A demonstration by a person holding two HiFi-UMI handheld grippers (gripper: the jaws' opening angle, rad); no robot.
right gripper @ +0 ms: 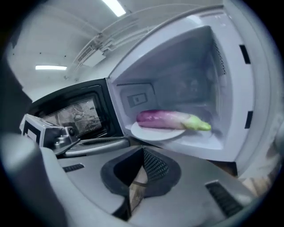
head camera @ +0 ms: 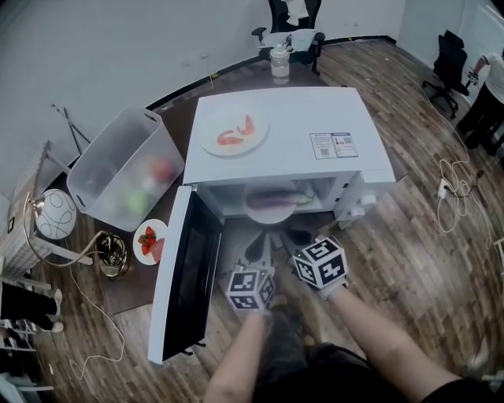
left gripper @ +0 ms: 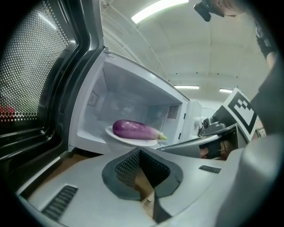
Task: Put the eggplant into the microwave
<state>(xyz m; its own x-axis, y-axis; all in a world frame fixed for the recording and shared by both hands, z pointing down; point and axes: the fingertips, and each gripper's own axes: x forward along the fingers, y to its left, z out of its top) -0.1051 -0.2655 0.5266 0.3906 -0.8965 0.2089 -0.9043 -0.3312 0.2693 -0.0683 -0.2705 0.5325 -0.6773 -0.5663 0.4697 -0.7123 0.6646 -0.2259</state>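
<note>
Inside the white microwave (head camera: 291, 142), the eggplant (head camera: 276, 197) lies on a white plate (head camera: 253, 208). Its purple body points left and its green stem end right, as seen from above. The door (head camera: 185, 271) hangs wide open at the left. Just in front of the opening, the left claw (left gripper: 140, 151) and the right claw (right gripper: 143, 150) sit side by side, both aimed at the cavity. Each is clenched with nothing between its jaws and stays short of the plate. On the microwave's roof rests a second plate (head camera: 234, 131) carrying red food. To the left, on the dark worktop (head camera: 130, 287), stand a clear plastic bin (head camera: 126, 165) holding blurred red and green items and a small dish (head camera: 150, 240) of strawberries. A lidded jar (head camera: 279, 63) stands behind the microwave, near an office chair (head camera: 293, 24) on the wood floor.
</note>
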